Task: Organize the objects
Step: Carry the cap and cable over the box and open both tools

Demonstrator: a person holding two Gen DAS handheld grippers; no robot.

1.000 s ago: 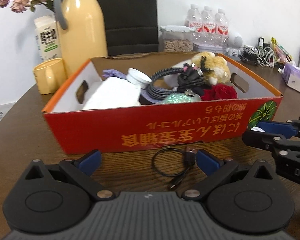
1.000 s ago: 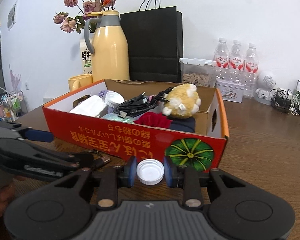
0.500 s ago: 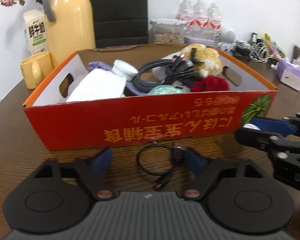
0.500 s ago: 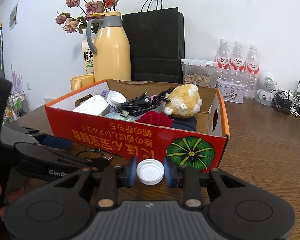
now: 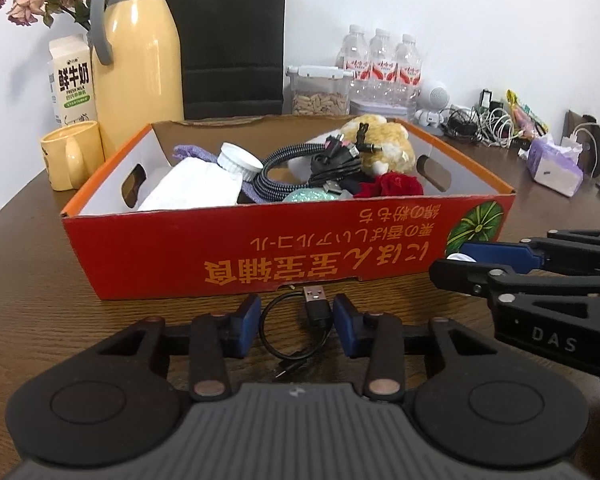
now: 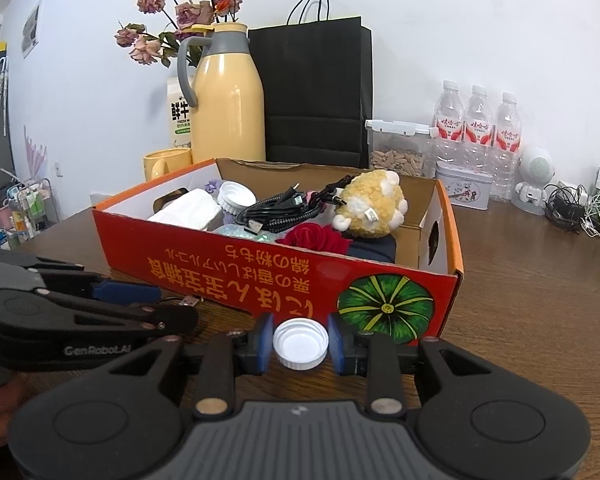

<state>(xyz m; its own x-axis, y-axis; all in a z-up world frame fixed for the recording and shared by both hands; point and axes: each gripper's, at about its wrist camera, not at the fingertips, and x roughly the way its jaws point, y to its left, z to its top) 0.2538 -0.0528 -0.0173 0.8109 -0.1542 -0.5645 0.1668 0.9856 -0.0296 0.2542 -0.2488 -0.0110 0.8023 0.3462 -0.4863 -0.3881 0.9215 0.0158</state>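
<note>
A short black USB cable (image 5: 296, 330) lies coiled on the brown table (image 5: 32, 280), just in front of the red cardboard box (image 5: 284, 252). My left gripper (image 5: 296, 322) is closing on it; the blue pads (image 5: 247, 320) touch both sides of the coil and its plug stands up. In the right wrist view my right gripper (image 6: 300, 340) is shut on a white bottle cap (image 6: 300, 345), held low near the box's front right corner. The box (image 6: 260, 276) holds a plush toy (image 6: 370, 210), cables, a red cloth flower and a white pack.
Behind the box stand a yellow thermos jug (image 5: 136, 60), a yellow mug (image 5: 70, 156), a milk carton (image 5: 70, 84), a black paper bag (image 5: 232, 36), a snack container and water bottles (image 5: 380, 60). Tangled chargers and a tissue pack (image 5: 554, 168) lie at the right.
The left jaws have closed from wide open onto the cable coil, squeezing it narrower and tipping its plug upright. The right gripper has kept still with the cap.
</note>
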